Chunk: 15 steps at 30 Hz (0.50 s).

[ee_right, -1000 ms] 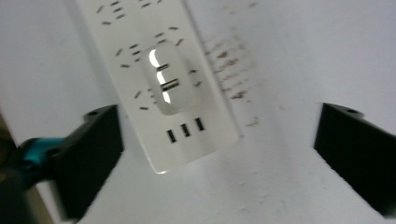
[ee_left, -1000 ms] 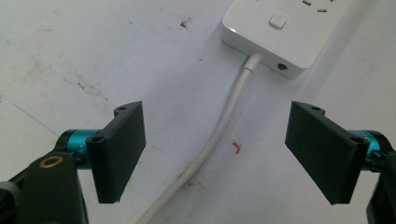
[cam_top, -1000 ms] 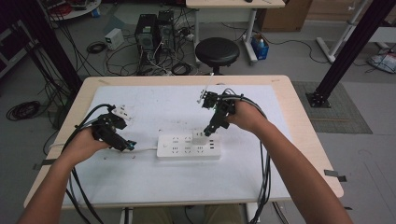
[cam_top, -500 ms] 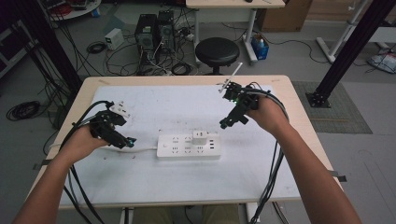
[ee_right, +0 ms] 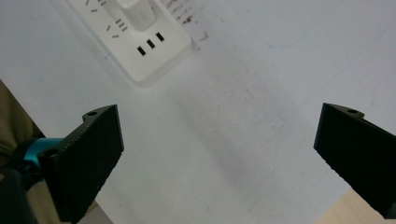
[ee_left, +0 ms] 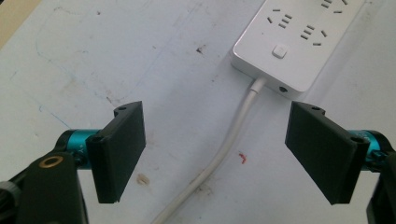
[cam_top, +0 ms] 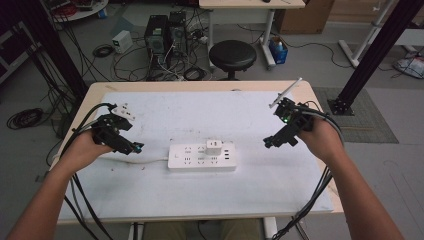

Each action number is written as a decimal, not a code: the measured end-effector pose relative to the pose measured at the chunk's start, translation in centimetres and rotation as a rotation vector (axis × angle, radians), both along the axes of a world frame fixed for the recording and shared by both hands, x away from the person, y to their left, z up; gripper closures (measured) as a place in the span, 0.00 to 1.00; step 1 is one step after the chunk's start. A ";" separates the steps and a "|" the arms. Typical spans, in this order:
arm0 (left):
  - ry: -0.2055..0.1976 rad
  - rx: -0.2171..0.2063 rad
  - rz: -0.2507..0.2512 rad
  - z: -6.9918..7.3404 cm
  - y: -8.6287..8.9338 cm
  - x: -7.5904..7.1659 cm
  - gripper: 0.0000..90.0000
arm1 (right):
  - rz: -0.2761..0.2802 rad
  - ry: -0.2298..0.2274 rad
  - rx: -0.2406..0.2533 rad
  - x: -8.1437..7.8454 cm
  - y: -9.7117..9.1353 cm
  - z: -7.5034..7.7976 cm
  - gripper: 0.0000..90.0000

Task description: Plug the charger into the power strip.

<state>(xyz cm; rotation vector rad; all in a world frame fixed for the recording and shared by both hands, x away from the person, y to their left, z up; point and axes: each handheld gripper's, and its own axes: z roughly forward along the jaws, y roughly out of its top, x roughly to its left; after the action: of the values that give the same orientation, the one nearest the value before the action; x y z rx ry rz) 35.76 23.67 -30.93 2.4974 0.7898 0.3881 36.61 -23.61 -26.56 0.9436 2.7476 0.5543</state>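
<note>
- Strip point(cam_top: 202, 157) lies flat mid-desk point(cam_top: 200, 205), white charger point(cam_top: 214, 148) plugged into its upper row, cord point(cam_top: 150, 160) running left from its end.
- My left tongs point(cam_top: 134, 148) are released, jaws wide apart, holding nothing; they hover just off the strip's left end, over the cord point(ee_left: 224, 154).
- Left gripper view: cord passes between the jaws, strip's switch end point(ee_left: 289, 42) just ahead. No contact.
- My right tongs point(cam_top: 272, 141) are also released, empty, held well right of the strip near the desk's right side.
- Right gripper view: strip's USB end point(ee_right: 149, 49) and charger point(ee_right: 135, 11) sit up-left, well apart from the jaws.
- Step, my read: charger looks seated, both hands clear; plug-in seems done or I'm between grasps.
- Next move, if the charger comes out: left tongs press down on the strip's end to hold it, right tongs travel in, square up on the charger's sides, clench, pull straight up.
- Risk: strip lifts with the charger if not pinned.
</note>
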 end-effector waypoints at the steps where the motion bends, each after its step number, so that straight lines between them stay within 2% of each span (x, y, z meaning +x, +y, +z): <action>1: 0.000 0.002 -0.002 0.0 0.0 0.0 0.23 | 0.000 0.000 0.003 -0.2 -0.4 -0.2 0.01; 5: 0.003 -0.001 0.008 -0.2 0.0 0.1 0.23 | -0.013 0.012 0.035 -0.9 -1.6 -0.9 0.01; 9: -0.004 0.001 0.007 -0.2 -0.2 0.3 0.23 | -0.025 0.016 0.018 -1.4 -2.0 -1.4 0.01; 15: -0.007 0.002 0.015 -0.5 -0.3 0.3 0.23 | -0.027 0.011 0.018 -1.5 -2.4 -1.9 0.01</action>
<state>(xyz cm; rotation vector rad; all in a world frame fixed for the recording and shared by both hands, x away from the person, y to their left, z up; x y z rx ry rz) 36.09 23.40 -31.41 2.4925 0.8063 0.4027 35.15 -25.97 -28.42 0.9894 2.7398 0.5722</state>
